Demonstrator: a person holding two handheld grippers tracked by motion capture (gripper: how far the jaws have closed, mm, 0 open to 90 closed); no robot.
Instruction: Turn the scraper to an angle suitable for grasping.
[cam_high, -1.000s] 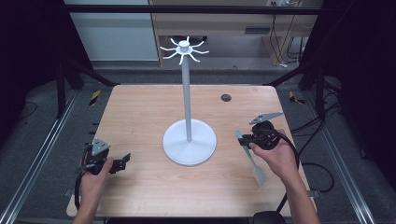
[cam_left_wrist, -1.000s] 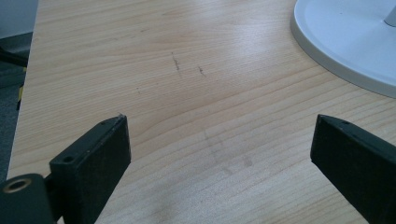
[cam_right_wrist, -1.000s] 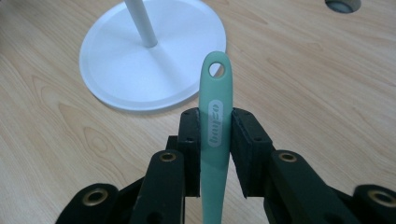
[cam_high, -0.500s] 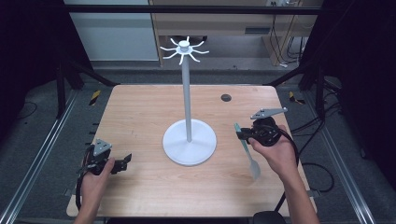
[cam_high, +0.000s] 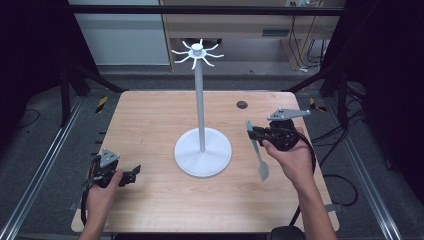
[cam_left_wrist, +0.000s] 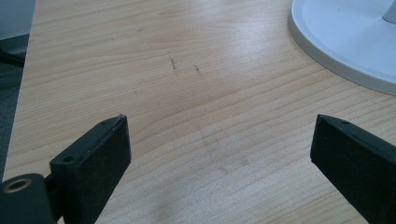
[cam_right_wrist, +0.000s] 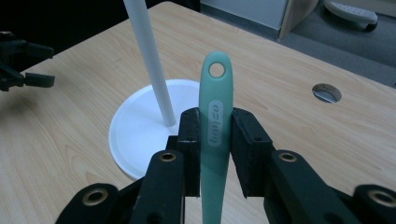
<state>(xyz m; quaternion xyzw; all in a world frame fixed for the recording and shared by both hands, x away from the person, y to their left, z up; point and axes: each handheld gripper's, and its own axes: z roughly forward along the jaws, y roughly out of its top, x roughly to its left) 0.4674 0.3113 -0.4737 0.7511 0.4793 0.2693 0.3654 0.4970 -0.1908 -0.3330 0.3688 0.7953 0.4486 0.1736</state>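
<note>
Both jaws of the right gripper (cam_right_wrist: 215, 149) clamp a green spatula (cam_right_wrist: 215, 116); left gripper (cam_left_wrist: 219, 154) seemingly empty, jaws apart.

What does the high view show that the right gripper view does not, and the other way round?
The high view adds the hooked crown of the white stand, the spatula's flat blade, and the person's forearms. The right gripper view adds the hanging hole and the raised lettering on the green handle, with the right tool shut on that handle. Both share the stand's pole and round base, the wooden table, its round hole, and the left tool, which is open.
</note>
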